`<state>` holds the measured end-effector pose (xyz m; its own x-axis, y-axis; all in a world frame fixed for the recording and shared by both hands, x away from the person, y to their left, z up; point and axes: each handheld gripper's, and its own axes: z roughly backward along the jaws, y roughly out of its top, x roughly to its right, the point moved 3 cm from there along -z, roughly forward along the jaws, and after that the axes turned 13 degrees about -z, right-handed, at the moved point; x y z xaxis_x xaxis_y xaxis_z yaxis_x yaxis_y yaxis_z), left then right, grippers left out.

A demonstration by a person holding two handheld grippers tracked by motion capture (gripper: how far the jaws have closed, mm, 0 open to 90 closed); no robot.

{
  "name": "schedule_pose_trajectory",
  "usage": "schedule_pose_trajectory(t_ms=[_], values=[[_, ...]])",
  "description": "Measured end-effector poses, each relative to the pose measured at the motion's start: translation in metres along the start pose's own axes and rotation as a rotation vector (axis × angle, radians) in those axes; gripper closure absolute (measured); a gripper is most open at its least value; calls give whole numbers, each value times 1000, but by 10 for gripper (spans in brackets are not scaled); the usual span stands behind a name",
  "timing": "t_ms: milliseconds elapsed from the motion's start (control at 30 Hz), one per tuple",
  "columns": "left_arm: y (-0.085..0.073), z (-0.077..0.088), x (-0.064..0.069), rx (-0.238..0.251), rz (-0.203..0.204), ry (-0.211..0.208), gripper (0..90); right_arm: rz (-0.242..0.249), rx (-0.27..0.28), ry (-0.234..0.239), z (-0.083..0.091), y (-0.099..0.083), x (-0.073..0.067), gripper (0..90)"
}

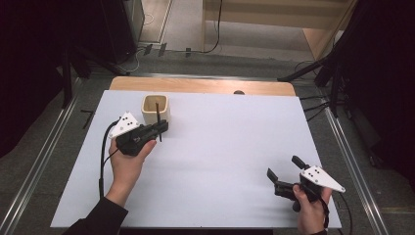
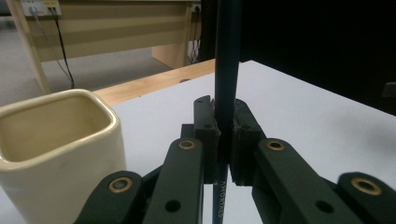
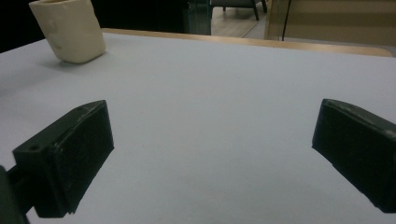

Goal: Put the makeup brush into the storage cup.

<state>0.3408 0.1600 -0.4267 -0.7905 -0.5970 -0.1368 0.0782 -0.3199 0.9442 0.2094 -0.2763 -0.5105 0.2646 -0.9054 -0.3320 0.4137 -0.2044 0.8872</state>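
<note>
Left tool [image 1: 157,128]: clamped on a dark pencil [image 1: 158,117], which stands roughly upright between the pads, near the bench's far left corner.
Pencil: held just beside the cream cup [image 1: 155,108], on its near side, above the white bench [image 1: 220,161].
Right tool [image 1: 284,171]: jaws wide apart, nothing between them, resting near the bench's near right corner.
Cup: upright, open mouth up.
Risk, slip: the grip looks narrow; the pencil could swivel between the pads.
Risk, miss: lowered off-centre, the tip may strike the rim and tip the cup.
</note>
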Motion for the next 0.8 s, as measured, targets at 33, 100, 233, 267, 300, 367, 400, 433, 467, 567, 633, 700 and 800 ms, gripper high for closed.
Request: schedule_pose_trajectory(t_ms=[33, 100, 233, 267, 300, 367, 400, 433, 467, 567, 633, 700, 800], values=[[1, 0, -1, 3, 2, 3, 847, 6, 2, 3, 0, 0, 0, 0], [2, 0, -4, 0, -1, 9, 847, 10, 2, 6, -1, 0, -1, 0], [3, 1, -10, 11, 14, 22, 847, 8, -7, 8, -2, -1, -2, 0], [4, 1, -12, 11, 15, 25, 847, 10, -8, 10, -2, -1, -2, 0], [4, 1, -14, 10, 15, 30, 847, 10, -8, 10, -2, -2, -2, 0], [4, 0, -17, 9, 14, 36, 847, 9, -7, 10, -2, -2, -2, 0], [5, 0, -19, 10, 15, 41, 846, 7, -8, 9, -2, -1, -2, 0], [5, 0, -21, 11, 18, 44, 847, 6, -7, 8, -2, -1, -2, 0], [5, 0, -23, 12, 23, 49, 847, 6, -6, 8, -2, -1, -1, 0], [7, -1, -29, 17, 34, 57, 847, 6, -5, 7, -2, -1, -1, 0], [9, -2, -32, 19, 35, 61, 846, 7, -4, 6, -2, -1, -1, 0], [11, -2, -35, 23, 34, 66, 847, 8, -4, 8, -2, -1, -1, 0], [14, -4, -40, 23, 34, 73, 847, 8, -4, 9, -2, -1, -1, 0]])
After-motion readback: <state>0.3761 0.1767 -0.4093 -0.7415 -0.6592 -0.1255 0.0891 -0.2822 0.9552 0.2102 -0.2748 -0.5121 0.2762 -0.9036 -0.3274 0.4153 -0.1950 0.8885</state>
